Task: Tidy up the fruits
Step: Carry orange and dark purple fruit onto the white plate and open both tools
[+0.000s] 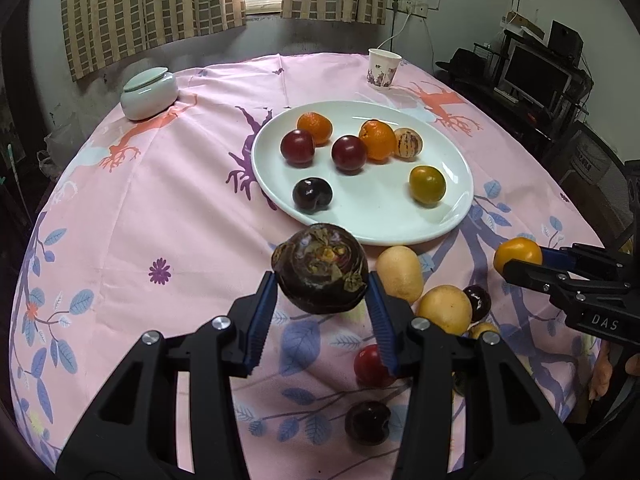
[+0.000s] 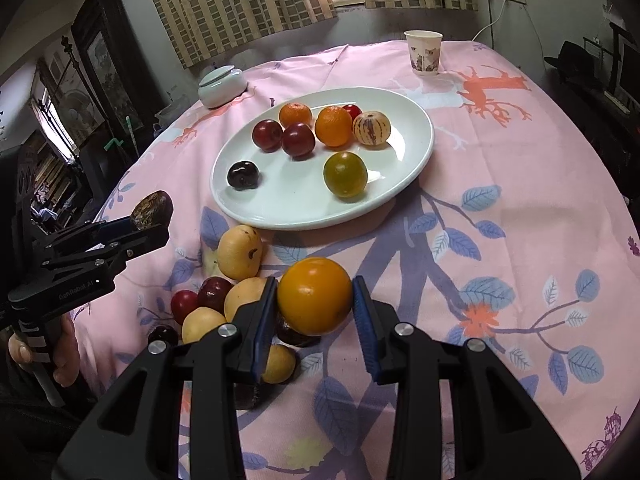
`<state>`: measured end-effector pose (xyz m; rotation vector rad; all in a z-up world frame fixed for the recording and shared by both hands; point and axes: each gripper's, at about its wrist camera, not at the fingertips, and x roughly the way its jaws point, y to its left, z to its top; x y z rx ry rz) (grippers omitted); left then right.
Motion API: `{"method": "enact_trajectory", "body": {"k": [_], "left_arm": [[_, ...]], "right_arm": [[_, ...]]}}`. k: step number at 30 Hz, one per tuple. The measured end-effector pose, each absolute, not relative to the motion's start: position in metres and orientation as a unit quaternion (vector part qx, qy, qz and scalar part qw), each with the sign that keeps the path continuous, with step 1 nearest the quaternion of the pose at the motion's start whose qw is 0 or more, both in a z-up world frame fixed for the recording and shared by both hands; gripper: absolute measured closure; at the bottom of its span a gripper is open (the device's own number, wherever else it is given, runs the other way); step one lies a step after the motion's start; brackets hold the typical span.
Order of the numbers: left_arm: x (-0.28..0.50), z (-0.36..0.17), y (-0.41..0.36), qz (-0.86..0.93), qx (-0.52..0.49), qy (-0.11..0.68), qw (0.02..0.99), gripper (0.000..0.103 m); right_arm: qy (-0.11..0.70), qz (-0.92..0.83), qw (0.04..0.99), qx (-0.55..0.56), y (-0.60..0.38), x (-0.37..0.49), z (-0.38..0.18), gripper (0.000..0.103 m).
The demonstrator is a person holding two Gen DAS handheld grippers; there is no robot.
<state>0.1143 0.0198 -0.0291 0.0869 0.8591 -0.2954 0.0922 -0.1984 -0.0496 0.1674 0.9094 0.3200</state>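
My left gripper (image 1: 322,280) is shut on a dark purple mangosteen (image 1: 320,268) and holds it above the cloth, just before the white plate (image 1: 448,216). It also shows in the right wrist view (image 2: 154,208). My right gripper (image 2: 314,296) is shut on an orange fruit (image 2: 314,294), lifted near the plate's front edge (image 2: 280,220). The plate holds several fruits: oranges, red plums, a dark plum, a striped melon and a green-orange citrus (image 2: 345,174). A pile of loose yellow, red and dark fruits (image 2: 240,252) lies on the cloth between the grippers.
A pink patterned cloth (image 2: 500,208) covers the round table. A lidded celadon jar (image 1: 149,94) stands at the far left and a paper cup (image 1: 383,69) at the far right behind the plate. Shelves with electronics stand to the right.
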Motion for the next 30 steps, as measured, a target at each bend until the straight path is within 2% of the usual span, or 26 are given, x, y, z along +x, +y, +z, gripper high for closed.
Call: {"method": "enact_trajectory", "body": {"k": [9,15,21,30], "left_arm": [[0.136,-0.010,0.004,-0.155,0.067,0.404,0.899,0.057],[0.196,-0.010,-0.015,-0.157,0.080,0.419,0.891,0.057],[0.245,-0.032,-0.025,-0.141,0.086,0.446,0.879,0.057],[0.264,-0.044,-0.025,-0.140,0.075,0.464,0.871,0.056]], "right_arm": [[0.418,0.159,0.893,0.048,-0.200,0.114,-0.028,0.066],[0.398,0.151,0.905,-0.005,-0.195,0.162,-0.011,0.066],[0.405,0.126,0.905,-0.031,-0.194,0.210,-0.028,0.066],[0.425,0.105,0.898,-0.042,-0.197,0.233,-0.049,0.065]]}}
